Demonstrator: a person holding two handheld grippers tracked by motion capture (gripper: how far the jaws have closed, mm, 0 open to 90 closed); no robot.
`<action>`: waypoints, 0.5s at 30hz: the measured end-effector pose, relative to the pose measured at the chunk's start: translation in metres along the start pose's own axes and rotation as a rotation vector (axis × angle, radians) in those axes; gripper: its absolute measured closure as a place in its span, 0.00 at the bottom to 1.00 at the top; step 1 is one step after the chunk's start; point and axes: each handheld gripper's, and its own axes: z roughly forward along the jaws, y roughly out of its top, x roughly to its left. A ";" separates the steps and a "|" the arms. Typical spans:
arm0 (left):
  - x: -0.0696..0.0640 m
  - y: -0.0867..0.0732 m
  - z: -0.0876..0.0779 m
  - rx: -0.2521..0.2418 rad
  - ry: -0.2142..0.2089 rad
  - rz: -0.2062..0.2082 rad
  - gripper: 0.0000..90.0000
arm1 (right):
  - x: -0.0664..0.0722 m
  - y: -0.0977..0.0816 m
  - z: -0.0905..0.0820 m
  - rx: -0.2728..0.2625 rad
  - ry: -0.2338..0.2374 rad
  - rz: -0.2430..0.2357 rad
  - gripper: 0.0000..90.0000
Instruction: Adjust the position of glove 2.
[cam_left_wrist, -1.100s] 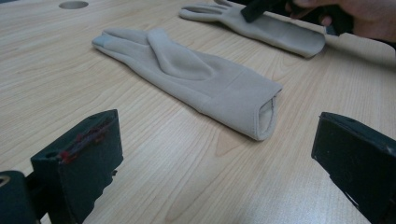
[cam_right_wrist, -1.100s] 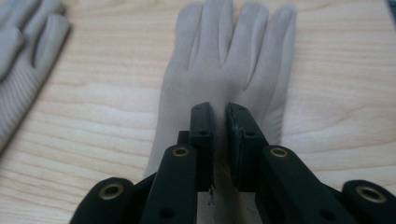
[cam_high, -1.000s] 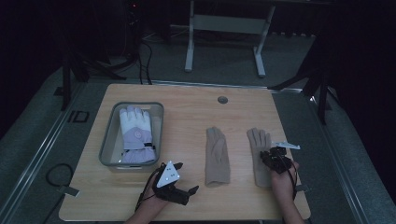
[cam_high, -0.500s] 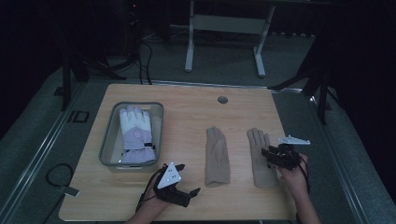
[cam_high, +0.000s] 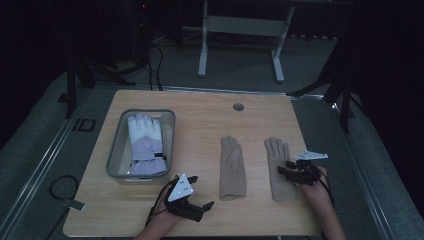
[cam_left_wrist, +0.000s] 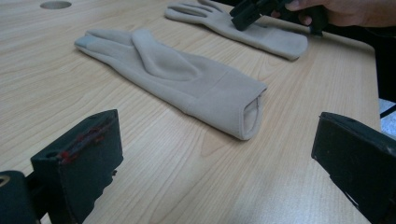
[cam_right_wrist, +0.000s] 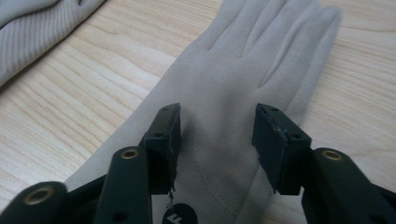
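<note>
Two beige gloves lie flat on the wooden table, palms up the table. My right gripper (cam_high: 283, 167) hovers over the cuff end of the right glove (cam_high: 277, 155). In the right gripper view its jaws (cam_right_wrist: 217, 121) straddle the palm of this glove (cam_right_wrist: 252, 60) partly open; they have just been opening, and the pads do not press the cloth. My left gripper (cam_high: 202, 191) rests near the front edge, open wide with nothing between its jaws. The cuff of the left glove (cam_left_wrist: 187, 79) lies just ahead of it.
A clear tray (cam_high: 116, 150) at the left holds a white and lilac padded glove (cam_high: 146, 145). A round hole (cam_high: 238, 107) sits near the table's far edge. Bare wood lies between the tray and the gloves. A metal stand (cam_high: 240, 25) is on the floor beyond.
The right gripper's jaws stand wider apart than a second ago, and the hand has shifted slightly over the right glove. The left gripper has not moved.
</note>
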 end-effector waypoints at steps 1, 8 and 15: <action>0.000 0.000 0.000 0.002 0.003 0.000 0.02 | 0.001 -0.001 0.000 -0.005 -0.011 -0.003 0.64; -0.001 -0.001 0.001 0.004 0.003 -0.001 0.02 | 0.013 0.001 0.002 -0.001 -0.089 -0.011 0.91; 0.000 -0.001 0.001 0.003 0.005 -0.003 0.02 | 0.024 0.015 -0.005 -0.024 -0.151 0.091 0.93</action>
